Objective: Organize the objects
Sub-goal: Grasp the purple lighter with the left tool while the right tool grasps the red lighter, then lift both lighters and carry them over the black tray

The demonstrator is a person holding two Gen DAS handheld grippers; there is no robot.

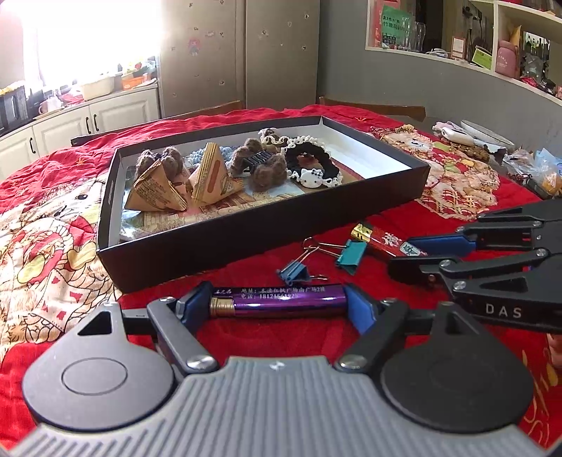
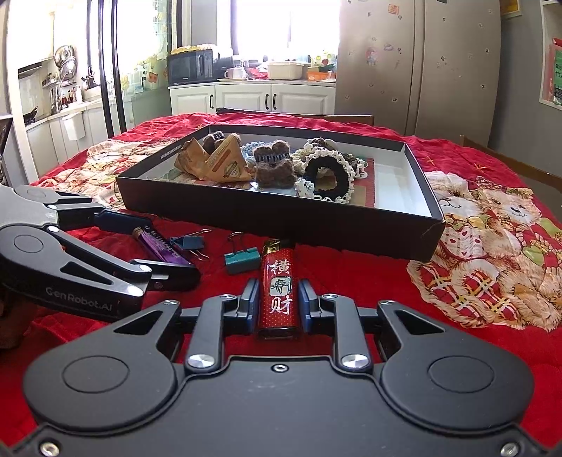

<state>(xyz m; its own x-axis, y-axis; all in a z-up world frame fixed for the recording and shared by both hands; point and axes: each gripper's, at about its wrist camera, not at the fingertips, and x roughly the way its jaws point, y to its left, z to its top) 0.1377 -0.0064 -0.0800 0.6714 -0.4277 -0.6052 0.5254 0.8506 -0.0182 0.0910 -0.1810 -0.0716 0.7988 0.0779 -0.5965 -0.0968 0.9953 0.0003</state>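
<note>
Left claw (image 1: 277, 304) clamps purple lighter (image 1: 281, 302) endwise, crosswise.

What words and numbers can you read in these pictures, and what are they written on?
"DAS": on the right gripper.
"GenRobot.AI": on the left gripper.
"横" and "财": on the red lighter.
White Chinese print and a number starting "1812": on the purple lighter, too blurred to read fully.
Print on the paper packets and green sign: too small.

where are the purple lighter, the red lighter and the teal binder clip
purple lighter (image 1: 281, 301), left wrist view, middle of its body
red lighter (image 2: 279, 291), right wrist view, white label
teal binder clip (image 2: 242, 259), right wrist view, clip body
</note>
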